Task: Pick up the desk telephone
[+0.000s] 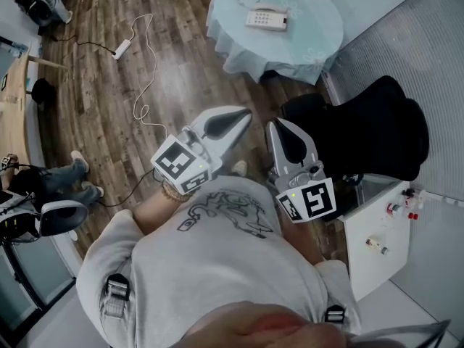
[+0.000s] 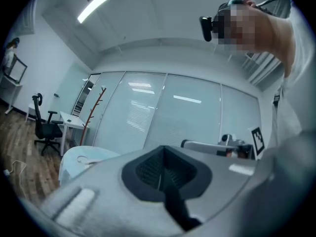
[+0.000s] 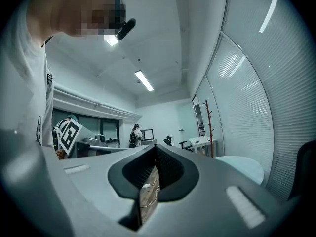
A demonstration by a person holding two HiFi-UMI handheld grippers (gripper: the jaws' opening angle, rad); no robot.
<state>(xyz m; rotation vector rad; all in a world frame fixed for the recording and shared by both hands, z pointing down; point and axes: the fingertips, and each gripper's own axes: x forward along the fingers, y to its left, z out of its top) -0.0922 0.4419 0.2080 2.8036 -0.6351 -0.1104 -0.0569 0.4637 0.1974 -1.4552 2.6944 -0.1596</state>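
At the far left edge of the head view, a seated person's legs (image 1: pixel 71 174) rest on the wooden floor (image 1: pixel 94 100). Beside them a white power strip (image 1: pixel 122 48) lies on the boards, with a thin white cable (image 1: pixel 147 78) trailing in loops toward the wearer. The left gripper (image 1: pixel 245 114) is held out level in front of the wearer's chest. Its jaws are pressed fully together with nothing between them, as its own view confirms. Above and slightly right of it, a round table (image 1: pixel 235 46) with a pale blue cloth stands at the top of the head view. The desk telephone (image 1: pixel 267 19) lies flat on that cloth, near the table's far side, well apart from both grippers and untouched. The right gripper (image 1: pixel 275 126) is held just beside the left one, also level, its jaws likewise closed up and empty. To its right stands a black office chair (image 1: pixel 377 125), and below that a white cabinet (image 1: pixel 362 256) with small bottles (image 1: pixel 400 210) on top.
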